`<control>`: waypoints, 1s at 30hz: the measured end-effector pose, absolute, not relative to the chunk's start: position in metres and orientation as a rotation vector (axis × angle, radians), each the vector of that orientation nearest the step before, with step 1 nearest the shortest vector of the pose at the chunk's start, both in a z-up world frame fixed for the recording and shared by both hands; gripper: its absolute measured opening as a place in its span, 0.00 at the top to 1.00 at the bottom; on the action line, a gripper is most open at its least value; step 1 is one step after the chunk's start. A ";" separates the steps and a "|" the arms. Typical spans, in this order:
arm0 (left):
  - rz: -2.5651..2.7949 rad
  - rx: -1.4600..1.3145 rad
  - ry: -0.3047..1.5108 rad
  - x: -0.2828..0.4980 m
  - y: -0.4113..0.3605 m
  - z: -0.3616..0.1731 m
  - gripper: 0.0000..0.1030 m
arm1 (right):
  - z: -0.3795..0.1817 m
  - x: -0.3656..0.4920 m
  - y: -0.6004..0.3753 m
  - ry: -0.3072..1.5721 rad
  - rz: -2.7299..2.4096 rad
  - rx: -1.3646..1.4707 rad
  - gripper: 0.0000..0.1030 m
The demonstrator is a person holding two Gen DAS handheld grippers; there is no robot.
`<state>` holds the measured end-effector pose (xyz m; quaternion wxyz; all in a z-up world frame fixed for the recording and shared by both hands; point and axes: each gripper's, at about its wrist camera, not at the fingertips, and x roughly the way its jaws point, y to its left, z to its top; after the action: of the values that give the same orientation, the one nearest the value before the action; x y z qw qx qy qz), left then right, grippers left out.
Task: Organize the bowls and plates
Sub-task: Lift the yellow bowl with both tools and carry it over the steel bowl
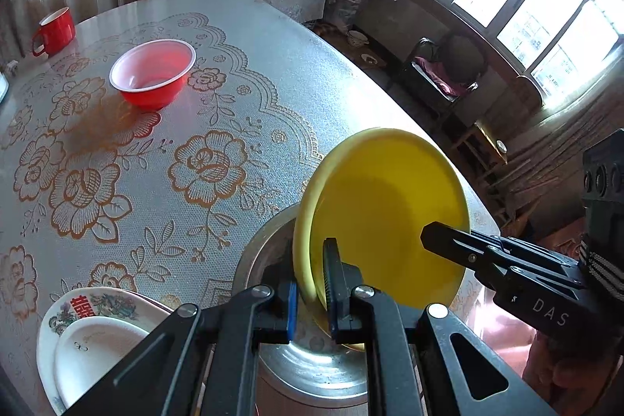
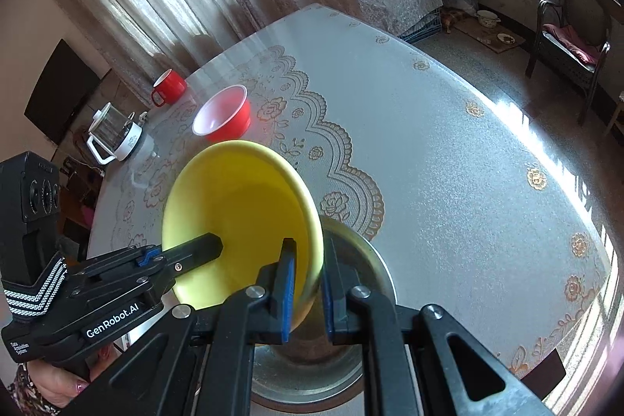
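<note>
**Two grippers clamp one yellow plate above a metal basin**

Counted across both views: one yellow plate, one metal basin, one red bowl, one red mug, two stacked dishes, one glass kettle, two grippers.

Taking the yellow plate as landmark, the left wrist view reads left to right. Far up-left of the plate stands the red mug at the table's far edge. Nearer, still up-left of the plate, sits the red bowl, upright with a white inside. Down-left of the plate, at the near table edge, lies a flower-patterned dish with a plain white dish resting in it. The left gripper is closed on the plate's rim, one finger on each face. The plate is tilted steeply, and the metal basin sits directly beneath it. The right gripper reaches in from the plate's right side.

Only the left wrist view shows the stacked dishes. Only the right wrist view shows the glass kettle, well left of the plate and below the mug. There, the right gripper is clamped on the plate's rim on the right, and the left gripper enters from the left.

The patterned table stretches bare to the plate's right.
</note>
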<state>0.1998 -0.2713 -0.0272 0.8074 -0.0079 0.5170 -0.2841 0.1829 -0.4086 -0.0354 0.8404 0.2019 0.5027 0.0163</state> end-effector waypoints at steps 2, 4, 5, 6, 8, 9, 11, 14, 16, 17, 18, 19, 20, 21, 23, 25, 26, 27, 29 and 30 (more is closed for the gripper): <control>-0.609 0.000 1.112 0.194 -0.270 -0.031 0.89 | -0.039 0.178 -0.407 1.071 0.025 0.435 0.90; -0.608 0.015 1.123 0.191 -0.270 -0.036 0.89 | -0.044 0.173 -0.406 1.084 0.020 0.447 0.90; -0.610 0.017 1.129 0.189 -0.270 -0.037 0.89 | -0.046 0.170 -0.405 1.088 0.018 0.452 0.90; -0.610 0.021 1.134 0.188 -0.270 -0.040 0.89 | -0.048 0.168 -0.404 1.092 0.014 0.454 0.90; -0.611 0.032 1.141 0.185 -0.271 -0.043 0.89 | -0.051 0.162 -0.404 1.097 0.007 0.460 0.90; -0.612 0.039 1.142 0.184 -0.272 -0.044 0.89 | -0.052 0.160 -0.404 1.100 0.004 0.467 0.90; -0.615 0.049 1.144 0.182 -0.273 -0.045 0.89 | -0.054 0.156 -0.404 1.103 -0.003 0.476 0.90; -0.619 0.076 1.142 0.178 -0.275 -0.046 0.89 | -0.058 0.152 -0.404 1.112 -0.018 0.486 0.90; -0.614 0.098 1.144 0.176 -0.277 -0.048 0.89 | -0.062 0.149 -0.405 1.123 -0.024 0.490 0.90; -0.611 0.110 1.144 0.175 -0.277 -0.050 0.89 | -0.063 0.148 -0.405 1.128 -0.028 0.492 0.90; -0.607 0.121 1.146 0.175 -0.278 -0.051 0.89 | -0.065 0.146 -0.404 1.134 -0.032 0.490 0.90; -0.604 0.130 1.148 0.174 -0.279 -0.053 0.89 | -0.067 0.146 -0.403 1.142 -0.036 0.482 0.90; -0.601 0.139 1.148 0.173 -0.279 -0.054 0.89 | -0.069 0.145 -0.402 1.151 -0.040 0.472 0.90; -0.597 0.148 1.146 0.172 -0.280 -0.055 0.89 | -0.071 0.144 -0.400 1.160 -0.045 0.464 0.90; -0.592 0.155 1.146 0.171 -0.280 -0.056 0.89 | -0.075 0.143 -0.399 1.173 -0.046 0.463 0.90; -0.585 0.161 1.151 0.171 -0.280 -0.057 0.89 | -0.077 0.142 -0.399 1.179 -0.047 0.465 0.90; -0.584 0.163 1.151 0.170 -0.280 -0.057 0.89 | -0.078 0.142 -0.399 1.182 -0.046 0.463 0.90; -0.585 0.166 1.151 0.170 -0.281 -0.057 0.89 | -0.079 0.143 -0.399 1.186 -0.047 0.461 0.90; -0.582 0.173 1.151 0.169 -0.281 -0.057 0.89 | -0.079 0.143 -0.399 1.191 -0.050 0.460 0.90; -0.582 0.174 1.153 0.169 -0.281 -0.058 0.89 | -0.080 0.143 -0.399 1.193 -0.049 0.463 0.90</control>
<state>0.1694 -0.2814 -0.0579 0.7950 0.0808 0.5366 -0.2711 0.1425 -0.3993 -0.0797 0.8020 0.2159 0.5564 -0.0229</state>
